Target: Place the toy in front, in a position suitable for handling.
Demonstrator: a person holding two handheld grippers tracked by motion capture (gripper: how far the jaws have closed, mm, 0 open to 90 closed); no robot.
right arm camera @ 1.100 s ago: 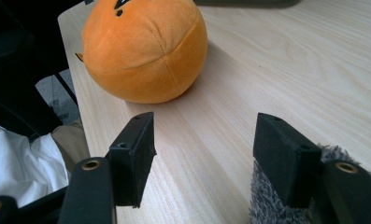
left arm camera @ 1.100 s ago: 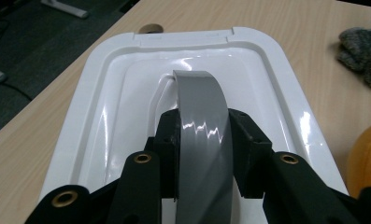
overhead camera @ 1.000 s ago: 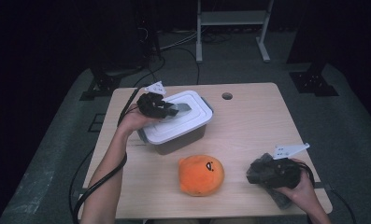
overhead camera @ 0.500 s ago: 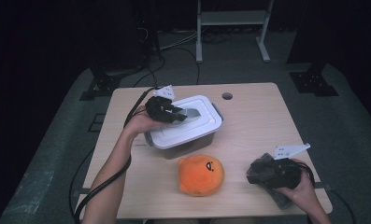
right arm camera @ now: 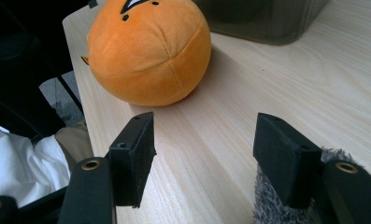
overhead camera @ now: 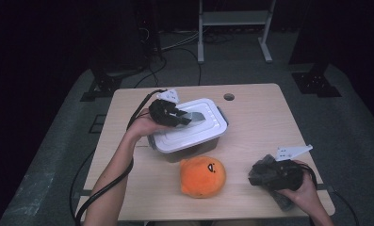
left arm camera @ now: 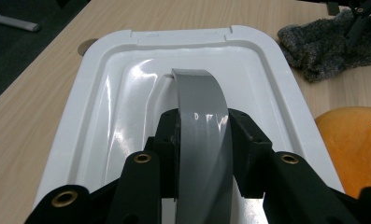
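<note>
A white lid (overhead camera: 201,129) with a grey handle (overhead camera: 199,116) sits on a translucent box (overhead camera: 194,153) at the table's middle left. My left gripper (overhead camera: 185,117) comes in from the left and is shut on that handle (left arm camera: 203,116); its jaws (left arm camera: 203,140) press both sides of the grey strap above the lid (left arm camera: 113,107). An orange plush ball (overhead camera: 202,176) lies in front of the box. At the front right my right gripper (overhead camera: 254,176) points toward the plush (right arm camera: 148,51), jaws (right arm camera: 204,135) open with bare table between them.
A grey fuzzy cloth (overhead camera: 264,165) lies on the wooden table (overhead camera: 260,122) under my right gripper, seen beside its right jaw as cloth (right arm camera: 272,205) and far off as cloth (left arm camera: 316,46). A round hole (overhead camera: 229,97) is near the far edge. The box wall (right arm camera: 262,18) stands behind the plush.
My left gripper, shut on the handle, has moved a little to the right and nearer, and the lid and box shifted with it. The right gripper has stayed still.
</note>
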